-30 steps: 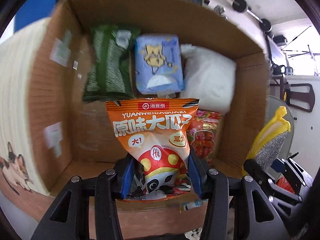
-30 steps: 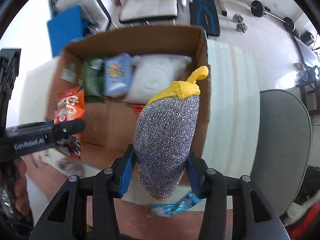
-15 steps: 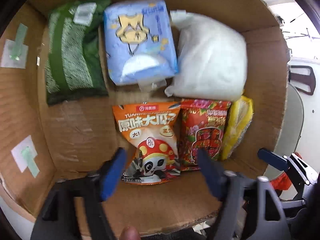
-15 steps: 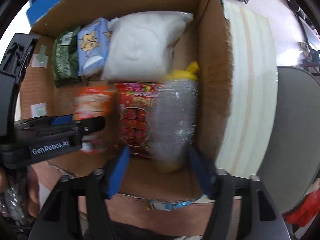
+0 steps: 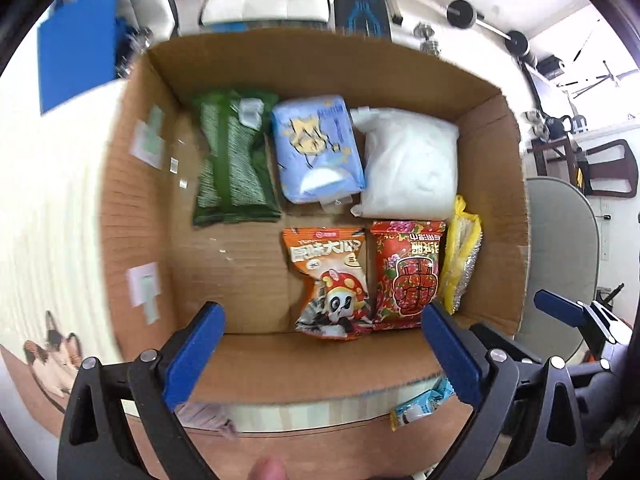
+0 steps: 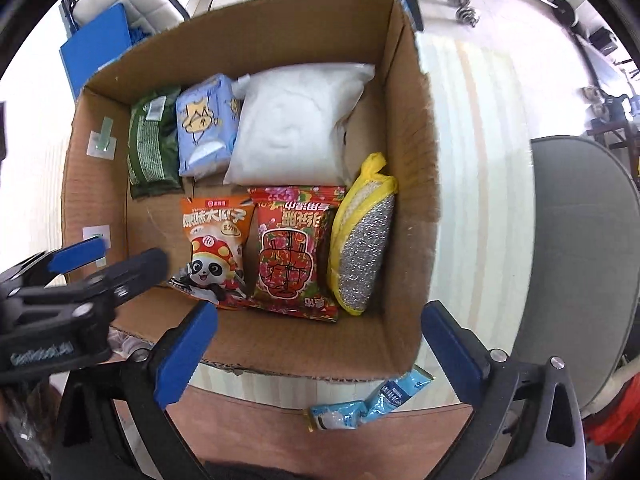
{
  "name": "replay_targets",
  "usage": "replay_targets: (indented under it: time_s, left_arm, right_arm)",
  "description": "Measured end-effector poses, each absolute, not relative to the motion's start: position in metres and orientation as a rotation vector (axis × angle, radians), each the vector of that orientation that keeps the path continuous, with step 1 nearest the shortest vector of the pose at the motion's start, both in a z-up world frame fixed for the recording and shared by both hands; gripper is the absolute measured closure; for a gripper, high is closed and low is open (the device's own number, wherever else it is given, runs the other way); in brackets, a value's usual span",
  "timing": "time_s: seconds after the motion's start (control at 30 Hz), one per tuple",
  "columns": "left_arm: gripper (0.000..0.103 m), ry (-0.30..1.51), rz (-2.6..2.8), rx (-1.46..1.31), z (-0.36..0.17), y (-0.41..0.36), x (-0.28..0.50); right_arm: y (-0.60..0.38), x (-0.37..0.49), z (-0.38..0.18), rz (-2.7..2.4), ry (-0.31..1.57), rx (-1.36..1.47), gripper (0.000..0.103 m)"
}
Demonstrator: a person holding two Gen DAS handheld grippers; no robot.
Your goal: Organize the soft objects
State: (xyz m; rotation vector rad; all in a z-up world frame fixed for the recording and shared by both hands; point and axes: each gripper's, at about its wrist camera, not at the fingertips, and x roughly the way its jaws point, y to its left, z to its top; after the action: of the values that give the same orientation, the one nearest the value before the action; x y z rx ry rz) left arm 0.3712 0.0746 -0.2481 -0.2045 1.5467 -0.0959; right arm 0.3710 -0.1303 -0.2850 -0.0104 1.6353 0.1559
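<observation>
With my left gripper (image 5: 320, 344) and right gripper (image 6: 318, 344) both spread empty, I could snag the cardboard box (image 6: 400, 344) rim just ahead when reaching onward.

In your cardboard box (image 6: 408, 128), 6 soft items lie flat in 2 rows: green pack (image 6: 152, 144), blue tissue pack (image 6: 204, 128) and white pouch (image 6: 296, 124) behind; orange panda snack bag (image 6: 214, 248), red snack bag (image 6: 292, 248) and yellow-silver scrubber (image 6: 362, 248) in front.

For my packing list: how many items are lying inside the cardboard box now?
6. Back row: green pack, blue pack, white bag. Front row: orange snack bag, red packet, yellow scrubber. Something underneath may be hidden.
</observation>
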Motion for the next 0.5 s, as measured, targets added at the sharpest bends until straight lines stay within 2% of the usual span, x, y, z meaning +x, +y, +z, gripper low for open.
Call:
replay_targets:
  time_s: [0.13,0.5]
  left_arm:
    - [0.002,1.451,-0.044,-0.162,-0.216,0.087,0.350]
    - [0.002,1.305,0.021,-0.167,-0.169,0.098,0.300]
  right_arm:
    - [-0.127,0.361,-0.267,0.164,1.584,-0.022,0.000]
    - [-0.126,0.314,-0.192,0.154,1.381,-0.012,0.000]
